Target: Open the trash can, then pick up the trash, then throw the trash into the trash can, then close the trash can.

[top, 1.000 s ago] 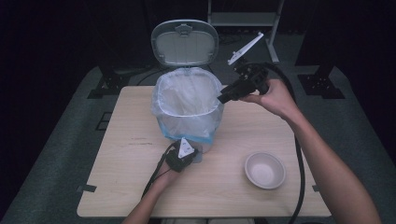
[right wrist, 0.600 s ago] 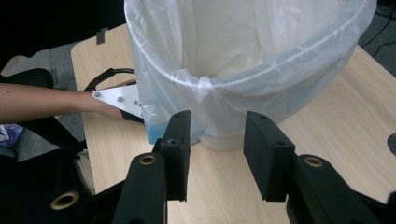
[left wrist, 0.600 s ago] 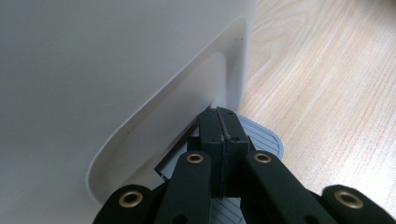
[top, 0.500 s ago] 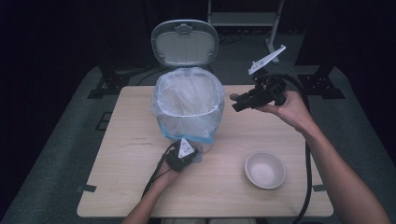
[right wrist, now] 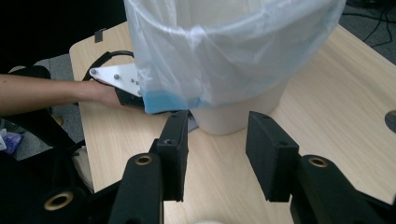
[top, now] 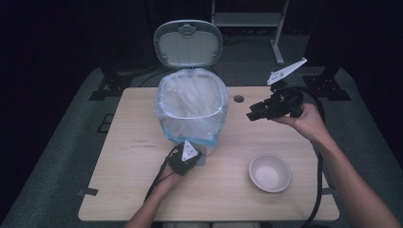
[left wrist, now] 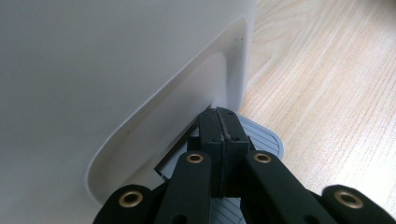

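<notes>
My right gripper [top: 251, 115] has backed off from the bin [top: 191, 107] toward 3 o'clock, jaws just opening, empty. Left gripper [top: 193, 159] shut, pressing the pedal [left wrist: 261, 138] at the bin's 6 o'clock: lid [top: 188, 42] up. Drop looks done.

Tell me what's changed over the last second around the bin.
The right tool has drawn away from the bin rim, out to the right and a bit lower; its jaws have just been opening, nothing between them. The left tool stays shut, pressing the pedal at the bin's foot. Lid still up, bowl unmoved.
</notes>
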Available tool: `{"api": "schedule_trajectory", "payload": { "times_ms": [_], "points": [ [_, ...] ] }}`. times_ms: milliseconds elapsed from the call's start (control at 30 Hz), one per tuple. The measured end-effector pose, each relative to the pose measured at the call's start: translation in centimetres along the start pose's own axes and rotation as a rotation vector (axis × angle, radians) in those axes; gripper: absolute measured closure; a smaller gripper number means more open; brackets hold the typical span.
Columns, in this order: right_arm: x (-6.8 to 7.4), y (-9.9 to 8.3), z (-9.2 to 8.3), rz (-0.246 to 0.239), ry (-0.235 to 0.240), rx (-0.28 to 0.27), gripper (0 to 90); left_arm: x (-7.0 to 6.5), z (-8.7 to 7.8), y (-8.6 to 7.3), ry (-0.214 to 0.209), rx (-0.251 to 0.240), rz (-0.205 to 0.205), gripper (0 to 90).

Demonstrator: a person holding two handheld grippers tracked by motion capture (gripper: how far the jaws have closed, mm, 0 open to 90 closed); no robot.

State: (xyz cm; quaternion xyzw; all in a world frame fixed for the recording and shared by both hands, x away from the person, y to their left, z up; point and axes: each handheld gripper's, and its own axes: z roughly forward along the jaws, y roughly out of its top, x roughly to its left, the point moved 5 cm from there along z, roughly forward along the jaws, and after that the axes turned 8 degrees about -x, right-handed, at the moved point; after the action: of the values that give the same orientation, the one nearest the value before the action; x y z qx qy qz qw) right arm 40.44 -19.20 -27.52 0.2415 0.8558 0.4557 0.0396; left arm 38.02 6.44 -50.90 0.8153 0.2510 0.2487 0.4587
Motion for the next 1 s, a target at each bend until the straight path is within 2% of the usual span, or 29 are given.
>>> {"api": "schedule_trajectory", "payload": {
  "times_ms": [167, 200, 233, 333, 433, 467, 533, 600, 733, 800, 1000],
  "points": [
    [-0.3, -3.1, -0.7, 0.028, -0.006, -0.017, 56.9, 0.0, 0.0, 0.0, 0.001, -0.002, 0.002, 90.0],
    [-0.3, -3.1, -0.7, 0.028, -0.006, -0.017, 56.9, 0.0, 0.0, 0.0, 0.001, -0.002, 0.002, 90.0],
    [-0.3, -4.3, -0.8, 0.040, -0.006, -0.020, 56.8, 0.0, 0.0, 0.0, 0.002, -0.003, 0.001, 90.0],
    [-0.2, -6.0, -0.8, 0.051, -0.011, -0.017, 55.9, 0.0, 0.0, 0.0, 0.002, -0.005, -0.002, 90.0],
    [0.0, -7.5, -0.9, 0.059, -0.015, -0.025, 55.9, 0.0, 0.0, 0.0, -0.002, -0.005, -0.006, 90.0],
    [0.0, -7.5, -0.9, 0.059, -0.015, -0.025, 55.9, 0.0, 0.0, 0.0, -0.002, -0.004, -0.005, 90.0],
    [0.3, -8.9, -0.9, 0.067, -0.010, -0.025, 55.8, 0.0, 0.0, 0.0, -0.001, -0.004, 0.000, 90.0],
    [0.4, -9.2, -1.0, 0.071, -0.011, -0.029, 55.8, -0.1, 0.1, 0.0, -0.001, -0.008, -0.009, 90.0],
    [1.1, -10.8, -1.4, 0.081, -0.013, -0.046, 55.0, 0.1, 0.0, 0.0, -0.001, -0.009, 0.005, 90.0],
    [1.5, -11.5, -1.4, 0.069, -0.023, -0.055, 55.1, 0.1, 0.0, 0.0, -0.001, -0.006, 0.005, 90.0],
    [2.7, -14.1, -1.0, 0.072, -0.013, -0.059, 54.0, 0.1, 0.0, 0.0, 0.000, -0.007, 0.006, 90.0]
  ]
}}
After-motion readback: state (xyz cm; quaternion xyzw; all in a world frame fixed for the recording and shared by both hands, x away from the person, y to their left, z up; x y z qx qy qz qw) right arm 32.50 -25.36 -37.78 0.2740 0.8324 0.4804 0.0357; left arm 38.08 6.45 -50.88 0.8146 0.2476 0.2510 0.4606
